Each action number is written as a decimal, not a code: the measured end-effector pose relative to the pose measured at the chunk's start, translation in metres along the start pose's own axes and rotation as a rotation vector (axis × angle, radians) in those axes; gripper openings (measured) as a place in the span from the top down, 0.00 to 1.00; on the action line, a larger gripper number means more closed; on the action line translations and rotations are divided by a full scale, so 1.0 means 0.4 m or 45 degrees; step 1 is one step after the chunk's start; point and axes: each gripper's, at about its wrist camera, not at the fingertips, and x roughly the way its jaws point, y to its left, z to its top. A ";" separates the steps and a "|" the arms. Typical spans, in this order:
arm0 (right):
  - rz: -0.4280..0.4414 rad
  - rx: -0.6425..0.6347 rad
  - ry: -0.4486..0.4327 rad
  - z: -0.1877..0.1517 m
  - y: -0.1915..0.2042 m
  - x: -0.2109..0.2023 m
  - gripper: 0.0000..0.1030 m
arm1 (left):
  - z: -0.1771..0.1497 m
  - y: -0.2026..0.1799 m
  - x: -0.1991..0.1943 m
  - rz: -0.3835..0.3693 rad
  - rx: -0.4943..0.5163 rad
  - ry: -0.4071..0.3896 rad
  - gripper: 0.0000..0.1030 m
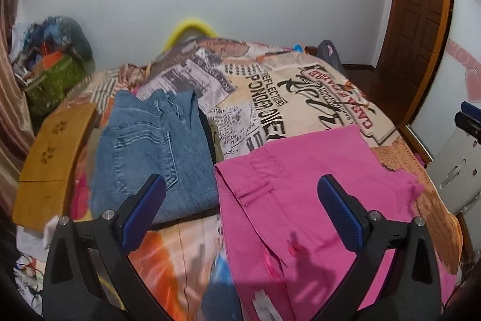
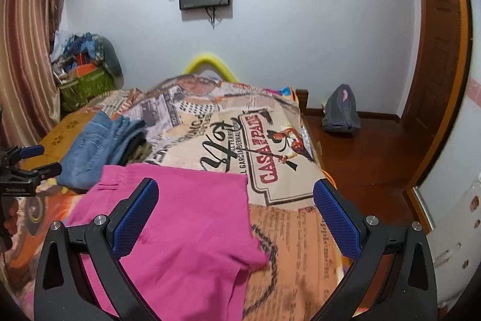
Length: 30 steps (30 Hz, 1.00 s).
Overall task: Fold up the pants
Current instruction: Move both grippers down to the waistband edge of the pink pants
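Pink pants [image 1: 303,200] lie spread on the bed, waistband to the left; they also show in the right wrist view [image 2: 186,218]. My left gripper [image 1: 240,212] is open and empty, hovering above the pants' waistband edge. My right gripper [image 2: 236,218] is open and empty above the pants' right edge. The left gripper also shows at the left edge of the right wrist view [image 2: 33,158].
Folded blue jeans [image 1: 150,149] sit on a stack to the left of the pink pants, also in the right wrist view [image 2: 96,143]. A printed bedspread [image 1: 300,92] covers the bed. A grey bag [image 2: 341,110] lies on the wooden floor to the right. A cluttered basket [image 2: 87,86] stands far left.
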 end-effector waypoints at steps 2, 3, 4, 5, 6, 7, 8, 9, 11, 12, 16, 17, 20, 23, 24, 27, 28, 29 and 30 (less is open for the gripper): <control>0.003 -0.023 0.032 0.004 -0.011 0.050 0.01 | 0.009 0.019 0.055 0.009 -0.019 0.033 0.05; 0.001 -0.035 0.053 0.003 -0.012 0.078 0.01 | 0.013 0.029 0.085 0.005 -0.028 0.058 0.07; 0.010 -0.043 0.073 0.003 -0.014 0.100 0.01 | 0.016 0.039 0.115 -0.010 -0.038 0.092 0.13; 0.021 -0.044 0.093 0.004 -0.019 0.125 0.02 | 0.017 0.044 0.134 -0.021 -0.046 0.114 0.17; 0.033 -0.044 0.120 0.002 -0.023 0.148 0.06 | 0.019 0.053 0.160 -0.034 -0.058 0.135 0.19; 0.047 -0.045 0.145 0.003 -0.031 0.171 0.10 | 0.018 0.059 0.178 -0.054 -0.069 0.150 0.22; 0.059 -0.051 0.175 0.001 -0.034 0.199 0.12 | 0.018 0.068 0.199 -0.076 -0.083 0.167 0.25; 0.065 -0.059 0.198 0.003 -0.041 0.224 0.15 | 0.018 0.074 0.222 -0.088 -0.087 0.187 0.27; 0.078 -0.078 0.236 0.001 -0.044 0.264 0.17 | 0.018 0.078 0.254 -0.099 -0.073 0.219 0.38; 0.087 -0.084 0.258 -0.001 -0.046 0.285 0.17 | 0.018 0.081 0.272 -0.103 -0.067 0.235 0.40; 0.101 -0.129 0.334 -0.005 -0.048 0.367 0.19 | 0.015 0.081 0.323 -0.104 -0.041 0.275 0.47; 0.098 -0.141 0.358 -0.003 -0.050 0.387 0.19 | 0.014 0.080 0.331 -0.108 -0.036 0.281 0.48; 0.118 -0.150 0.418 -0.008 -0.055 0.447 0.20 | 0.006 0.079 0.353 -0.117 -0.025 0.298 0.48; 0.121 -0.179 0.466 -0.019 -0.050 0.494 0.20 | 0.004 0.078 0.366 -0.136 -0.017 0.294 0.48; 0.126 -0.188 0.478 -0.023 -0.048 0.508 0.20 | 0.004 0.079 0.370 -0.146 -0.023 0.298 0.48; 0.132 -0.201 0.521 -0.039 -0.041 0.545 0.27 | 0.001 0.083 0.396 -0.191 -0.055 0.340 0.52; 0.141 -0.203 0.541 -0.042 -0.039 0.557 0.37 | -0.001 0.082 0.402 -0.202 -0.059 0.350 0.55; 0.165 -0.191 0.556 -0.045 -0.038 0.565 0.40 | -0.003 0.081 0.407 -0.211 -0.060 0.351 0.57; 0.184 -0.170 0.554 -0.047 -0.040 0.565 0.42 | -0.003 0.081 0.409 -0.219 -0.064 0.352 0.58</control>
